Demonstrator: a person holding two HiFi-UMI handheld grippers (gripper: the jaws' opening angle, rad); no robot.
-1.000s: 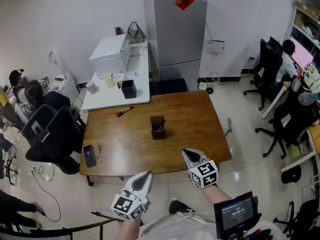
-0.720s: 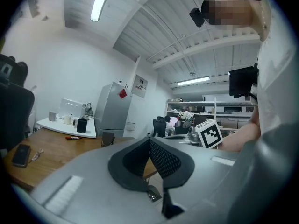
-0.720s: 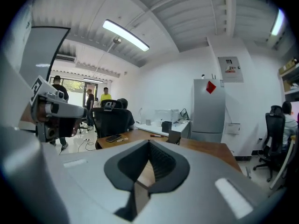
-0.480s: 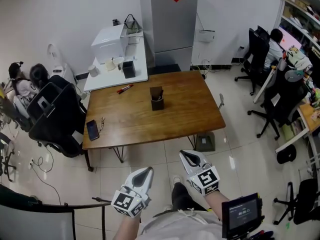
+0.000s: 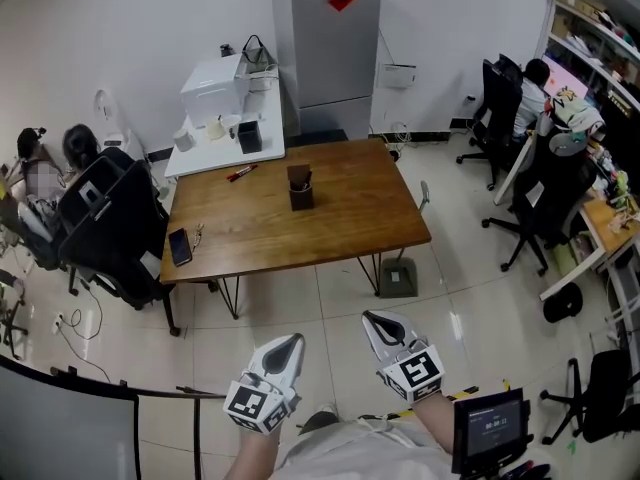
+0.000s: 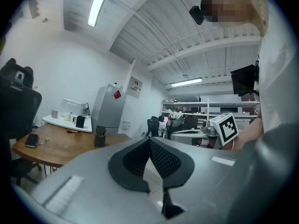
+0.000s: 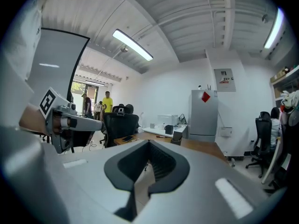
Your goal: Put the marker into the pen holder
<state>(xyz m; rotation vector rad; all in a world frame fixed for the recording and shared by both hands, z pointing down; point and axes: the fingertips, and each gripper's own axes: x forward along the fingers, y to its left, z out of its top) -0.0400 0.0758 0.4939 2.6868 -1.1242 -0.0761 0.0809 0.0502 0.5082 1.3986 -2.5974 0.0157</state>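
A red marker lies near the far left edge of the brown wooden table. The dark pen holder stands upright near the table's middle back. Both grippers hang over the tiled floor, well short of the table. My left gripper is shut with nothing in it, and so is my right gripper. From the left gripper the pen holder and marker show far off. The right gripper looks toward the pen holder too.
A phone lies at the table's left end beside a black office chair. Behind stand a white side table with a white box and a grey fridge. More chairs and a seated person are at right.
The view has backed away from the table, which now sits farther off with open floor between. Both grippers stay low in the view and shut.
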